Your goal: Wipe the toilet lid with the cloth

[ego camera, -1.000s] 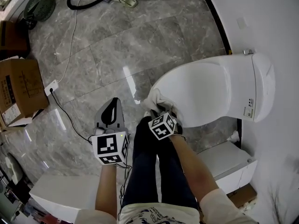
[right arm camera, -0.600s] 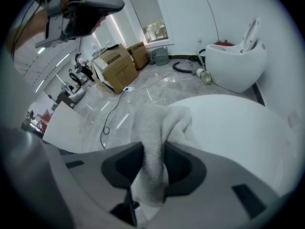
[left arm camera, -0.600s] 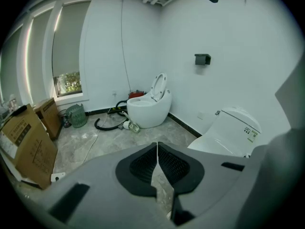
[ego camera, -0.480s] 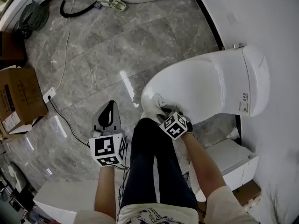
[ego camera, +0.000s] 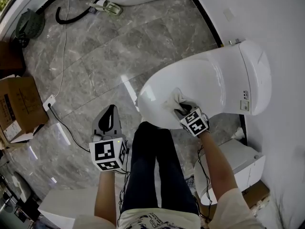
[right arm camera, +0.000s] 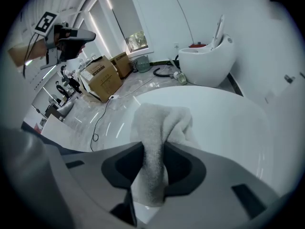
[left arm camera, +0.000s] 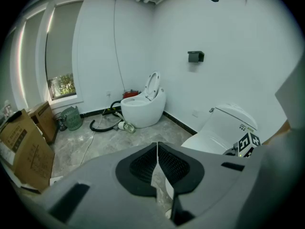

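The right gripper (right arm camera: 151,168) has its jaws closed on the cloth (right arm camera: 159,128). A fold of the pale, nubby fabric is pinched between the two dark pads, and the rest bunches out ahead of them. In the head view the cloth (ego camera: 175,99) lies on the toilet lid (ego camera: 214,80), near the middle of the lid's front half, with the right gripper (ego camera: 182,109) directly behind it. The lid is down and its white surface is glossy.

The left gripper (left arm camera: 157,168) has its jaws brought together, pad tips touching, with nothing between them. In the head view the left gripper (ego camera: 110,113) is over the grey marble floor (ego camera: 109,51), to the left of the person's legs (ego camera: 157,166) and well apart from the toilet. It points away from the person.

A second toilet (left arm camera: 142,106) stands against the far wall with its seat raised. A black hose (left arm camera: 102,124) lies coiled on the floor beside it. Cardboard boxes (ego camera: 16,106) sit at the left edge of the room, and a white socket strip (ego camera: 49,102) with its cable lies on the tiles near them.
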Demonstrator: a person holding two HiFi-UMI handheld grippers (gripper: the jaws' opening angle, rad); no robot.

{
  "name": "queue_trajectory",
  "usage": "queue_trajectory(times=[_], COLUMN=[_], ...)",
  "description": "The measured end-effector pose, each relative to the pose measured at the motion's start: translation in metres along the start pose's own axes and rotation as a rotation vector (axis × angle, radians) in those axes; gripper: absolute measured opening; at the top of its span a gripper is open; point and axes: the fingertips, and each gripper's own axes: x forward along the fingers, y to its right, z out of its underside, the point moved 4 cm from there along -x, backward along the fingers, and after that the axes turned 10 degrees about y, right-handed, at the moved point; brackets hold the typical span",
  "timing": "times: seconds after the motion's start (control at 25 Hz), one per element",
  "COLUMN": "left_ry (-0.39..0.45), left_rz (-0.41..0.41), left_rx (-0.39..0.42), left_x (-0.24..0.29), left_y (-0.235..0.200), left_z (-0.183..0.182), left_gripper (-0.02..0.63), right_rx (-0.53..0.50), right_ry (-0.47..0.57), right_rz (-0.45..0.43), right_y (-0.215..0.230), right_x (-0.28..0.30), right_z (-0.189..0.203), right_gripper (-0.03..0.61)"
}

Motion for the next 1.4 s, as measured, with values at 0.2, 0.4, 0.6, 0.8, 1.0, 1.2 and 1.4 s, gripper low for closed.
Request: queue_trajectory(times=[0.2,0.4,0.6,0.8,1.0,1.2,1.4], left_ry=[-0.001,-0.012,-0.017,-0.017,-0.019,-0.026,-0.03], left_rz=[0.009,0.017,0.03,0.041,0.049,0.058,0.065], left_rx=[0.021,0.031,0.044,0.049,0.056,0.065,0.069], left_x=[0.005,0.01,0.017,0.021,0.023,0.025,0.022], left_y=[0.007,0.015,0.024,0.032,0.034,0.04,0.039], left_z=[-0.003,-0.005,-0.005,-0.007,-0.007,-0.006,-0.004], left_gripper=[0.014,0.014,0.014,0.014,0.014,0.014,0.014], right_rx=[0.027,0.081,0.164,0.207,0.25,0.323,0.404], right_ry=[0.003,0.013,0.041,0.063,0.074,0.092,0.112], right_rz=[0.072,0.164,0.25,0.297,0.374,0.449,0.527], right_y=[0.039,0.077,0.109,0.124,0.135,0.147,0.148], right_x=[-0.023,-0.045,-0.064,-0.077,-0.09,-0.104,-0.118], right_z=[0.012,0.022,0.035,0.044,0.056,0.074,0.093], right_gripper=[0.115,0.115,0.115,0.115,0.117,0.12,0.126])
